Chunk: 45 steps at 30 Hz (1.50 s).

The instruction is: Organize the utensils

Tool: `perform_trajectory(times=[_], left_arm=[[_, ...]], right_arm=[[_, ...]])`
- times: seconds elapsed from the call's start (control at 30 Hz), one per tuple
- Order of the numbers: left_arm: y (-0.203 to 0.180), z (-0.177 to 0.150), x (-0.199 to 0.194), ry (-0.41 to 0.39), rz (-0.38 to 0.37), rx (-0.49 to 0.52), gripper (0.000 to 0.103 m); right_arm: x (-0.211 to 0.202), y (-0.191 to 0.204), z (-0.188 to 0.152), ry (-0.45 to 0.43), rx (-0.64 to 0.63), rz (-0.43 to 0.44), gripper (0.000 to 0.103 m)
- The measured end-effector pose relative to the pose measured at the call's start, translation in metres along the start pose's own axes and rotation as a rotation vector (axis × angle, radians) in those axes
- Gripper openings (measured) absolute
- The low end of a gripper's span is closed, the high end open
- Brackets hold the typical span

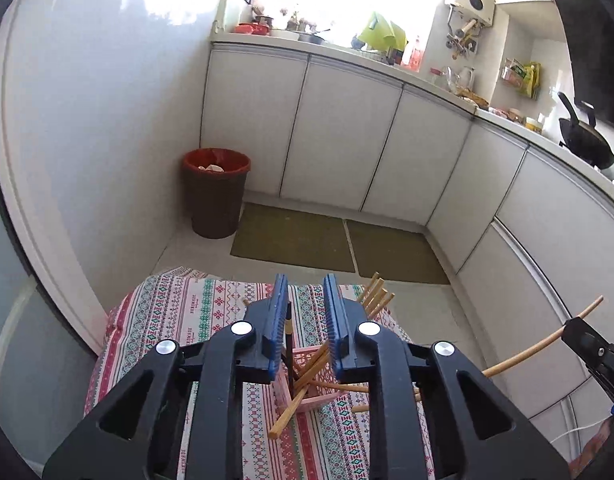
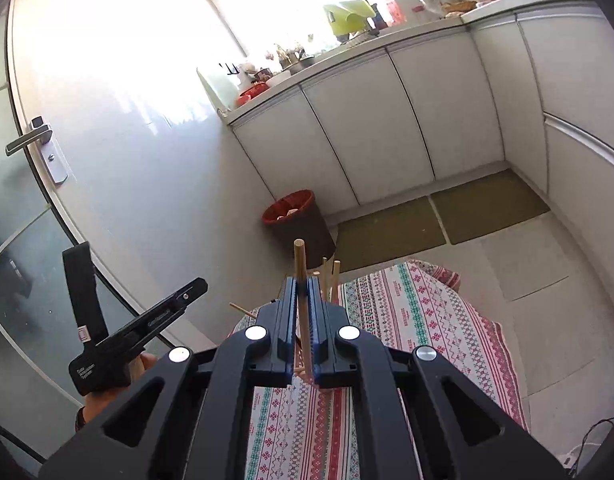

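A pink slotted utensil basket stands on the patterned tablecloth, with several wooden chopsticks leaning in it and more chopsticks sticking up behind. My left gripper is open above the basket, with a dark chopstick standing against its left pad. My right gripper is shut on a pale wooden chopstick, held upright over the table. The right gripper also shows at the right edge of the left wrist view, with its chopstick sticking out.
The small table stands on a tiled floor. A brown bin with a red liner is by the wall. White cabinets and a cluttered counter with a wok run behind. A door with a handle is at left.
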State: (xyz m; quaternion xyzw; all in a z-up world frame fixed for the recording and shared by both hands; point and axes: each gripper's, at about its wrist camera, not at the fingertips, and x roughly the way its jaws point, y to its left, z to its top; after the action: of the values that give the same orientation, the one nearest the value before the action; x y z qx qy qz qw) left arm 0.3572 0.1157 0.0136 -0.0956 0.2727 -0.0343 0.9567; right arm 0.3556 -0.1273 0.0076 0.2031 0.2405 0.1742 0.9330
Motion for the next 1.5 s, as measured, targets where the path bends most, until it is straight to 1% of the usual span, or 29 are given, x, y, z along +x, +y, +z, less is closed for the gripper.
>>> perform_trajectory(times=[0.13,0.23,0.3,0.43,0.5,0.53,0.6,0.63,0.67,0.7,0.73,0.77,0.8,0.83,0.9,0.93,0.97,1.03,1.1,1.17,1.23,1.27,1.3,1.33,1.37,1.4,1.43,1.5], left_arm=[[0.018,0.003,-0.024,-0.05,-0.01,-0.054,0.028],[0.028,0.004,-0.032,-0.064,-0.009,-0.066,0.033],[0.034,0.003,-0.034,-0.066,-0.004,-0.073,0.035],[0.05,-0.004,-0.03,-0.048,0.002,-0.097,0.036],[0.056,-0.006,-0.029,-0.041,0.005,-0.108,0.037],[0.059,-0.007,-0.03,-0.04,0.009,-0.111,0.037],[0.062,-0.008,-0.035,-0.051,0.024,-0.109,0.041],[0.062,-0.008,-0.04,-0.064,0.036,-0.107,0.043],[0.062,-0.008,-0.045,-0.078,0.047,-0.107,0.051],[0.062,-0.008,-0.052,-0.096,0.057,-0.11,0.065],[0.06,-0.008,-0.061,-0.118,0.065,-0.116,0.073],[0.058,-0.008,-0.07,-0.138,0.071,-0.123,0.084],[0.056,-0.009,-0.079,-0.156,0.078,-0.13,0.092],[0.051,-0.011,-0.091,-0.175,0.087,-0.131,0.094],[0.042,-0.014,-0.106,-0.189,0.114,-0.123,0.096],[0.035,-0.018,-0.116,-0.193,0.142,-0.11,0.096],[0.029,-0.019,-0.122,-0.196,0.159,-0.1,0.096],[0.016,-0.028,-0.14,-0.21,0.184,-0.074,0.096],[0.006,-0.036,-0.155,-0.224,0.193,-0.057,0.096],[-0.004,-0.046,-0.172,-0.247,0.209,-0.039,0.096],[-0.014,-0.055,-0.187,-0.272,0.212,-0.018,0.096],[-0.018,-0.06,-0.194,-0.283,0.202,-0.018,0.096],[-0.02,-0.065,-0.2,-0.286,0.169,-0.027,0.096],[-0.02,-0.07,-0.205,-0.259,0.118,-0.043,0.096],[-0.023,-0.074,-0.204,-0.185,0.102,-0.05,0.096],[-0.027,-0.078,-0.202,-0.121,0.113,-0.043,0.096],[-0.032,-0.082,-0.201,-0.09,0.121,-0.028,0.096],[-0.038,-0.094,-0.211,-0.106,0.149,-0.006,0.096]], right_arm=[[0.013,0.013,0.01,-0.023,-0.046,-0.025,0.006],[0.03,0.019,0.014,-0.008,-0.069,-0.044,0.006],[0.041,0.022,0.014,0.002,-0.083,-0.057,0.006],[0.071,0.031,0.008,0.026,-0.124,-0.086,0.006],[0.086,0.037,0.003,0.034,-0.156,-0.077,0.006],[0.091,0.041,0.001,0.039,-0.174,-0.086,0.007],[0.095,0.047,-0.002,0.042,-0.186,-0.091,0.012],[0.091,0.05,-0.002,0.034,-0.182,-0.077,0.02],[0.085,0.053,-0.002,0.02,-0.183,-0.074,0.03],[0.076,0.056,-0.002,0.0,-0.188,-0.079,0.035],[0.066,0.06,-0.002,-0.014,-0.197,-0.087,0.036],[0.057,0.062,-0.001,-0.022,-0.201,-0.093,0.036],[0.046,0.063,-0.002,-0.03,-0.201,-0.103,0.038],[0.035,0.064,-0.003,-0.035,-0.203,-0.121,0.041],[0.012,0.064,-0.009,-0.046,-0.204,-0.15,0.055],[0.0,0.064,-0.014,-0.053,-0.204,-0.174,0.059],[-0.011,0.063,-0.018,-0.059,-0.205,-0.197,0.066],[-0.035,0.061,-0.029,-0.066,-0.206,-0.235,0.073],[-0.055,0.058,-0.038,-0.063,-0.194,-0.261,0.086],[-0.076,0.054,-0.048,-0.065,-0.175,-0.271,0.094],[-0.098,0.052,-0.057,-0.075,-0.147,-0.286,0.096],[-0.107,0.052,-0.061,-0.085,-0.135,-0.297,0.096],[-0.116,0.052,-0.067,-0.097,-0.131,-0.318,0.096],[-0.126,0.055,-0.074,-0.112,-0.141,-0.349,0.096],[-0.133,0.058,-0.079,-0.123,-0.16,-0.367,0.096],[-0.14,0.062,-0.087,-0.128,-0.191,-0.385,0.096],[-0.144,0.065,-0.092,-0.121,-0.214,-0.394,0.096],[-0.152,0.068,-0.106,-0.083,-0.218,-0.401,0.096]])
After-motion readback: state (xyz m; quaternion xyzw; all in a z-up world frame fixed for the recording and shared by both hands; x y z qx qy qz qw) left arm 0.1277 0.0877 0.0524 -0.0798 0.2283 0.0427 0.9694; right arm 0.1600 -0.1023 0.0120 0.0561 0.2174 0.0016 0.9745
